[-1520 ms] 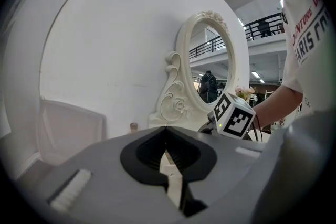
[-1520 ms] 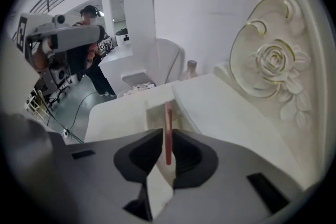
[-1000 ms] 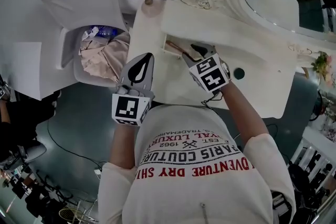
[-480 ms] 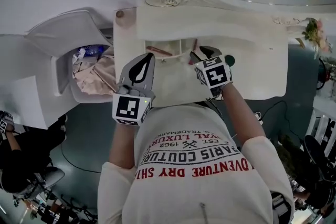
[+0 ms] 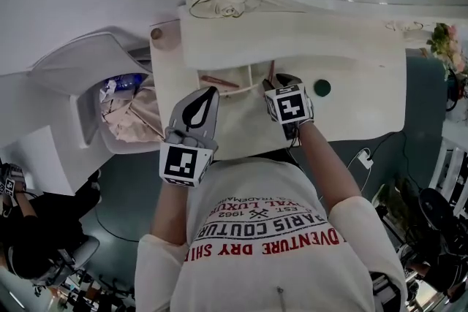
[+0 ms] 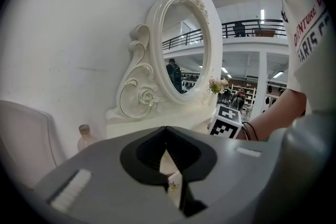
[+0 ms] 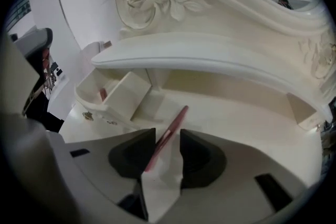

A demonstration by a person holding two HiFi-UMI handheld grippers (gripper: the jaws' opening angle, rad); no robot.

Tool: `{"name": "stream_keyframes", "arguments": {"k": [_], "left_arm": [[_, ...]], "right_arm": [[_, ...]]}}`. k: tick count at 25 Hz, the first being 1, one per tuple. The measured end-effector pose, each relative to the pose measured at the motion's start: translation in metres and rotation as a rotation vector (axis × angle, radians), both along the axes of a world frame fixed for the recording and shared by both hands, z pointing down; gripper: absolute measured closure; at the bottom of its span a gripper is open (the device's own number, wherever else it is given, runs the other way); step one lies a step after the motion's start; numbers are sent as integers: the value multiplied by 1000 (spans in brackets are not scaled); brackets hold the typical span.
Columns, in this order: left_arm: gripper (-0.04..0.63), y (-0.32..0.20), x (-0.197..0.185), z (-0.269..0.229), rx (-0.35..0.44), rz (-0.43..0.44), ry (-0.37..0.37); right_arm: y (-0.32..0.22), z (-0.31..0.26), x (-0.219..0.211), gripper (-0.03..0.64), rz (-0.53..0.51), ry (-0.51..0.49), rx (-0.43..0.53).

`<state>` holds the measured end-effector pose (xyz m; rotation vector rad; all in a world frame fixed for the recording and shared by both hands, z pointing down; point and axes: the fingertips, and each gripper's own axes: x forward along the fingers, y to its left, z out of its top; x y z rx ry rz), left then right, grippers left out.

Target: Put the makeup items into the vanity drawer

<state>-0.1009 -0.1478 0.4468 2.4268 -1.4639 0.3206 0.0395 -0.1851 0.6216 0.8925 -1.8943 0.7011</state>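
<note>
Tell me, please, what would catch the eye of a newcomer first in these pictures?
First comes the ornate white mirror with its carved rose, standing at the back of the white vanity. Next comes the slim pink stick gripped in the right gripper, which points down at the vanity top near the small open drawer.

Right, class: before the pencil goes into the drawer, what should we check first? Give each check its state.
1. Drawer open: ok.
2. Pencil clamped in right gripper: ok.
3. Right gripper over drawer: not ok, it hangs beside it, above the tabletop.
4. Room in drawer: ok, only one stick lies inside.
5. Left gripper empty and shut: ok.
</note>
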Motion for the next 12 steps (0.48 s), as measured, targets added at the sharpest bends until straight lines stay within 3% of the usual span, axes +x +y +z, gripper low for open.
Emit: {"name": "stream_keyframes", "arguments": {"k": [5, 12], "left_arm": [[586, -3, -4, 6, -20, 0, 1], [586, -3, -7, 3, -1, -5, 2]], "right_arm": [[0, 5, 5, 549, 39, 15, -8], [6, -1, 13, 566, 26, 20, -27]]}}
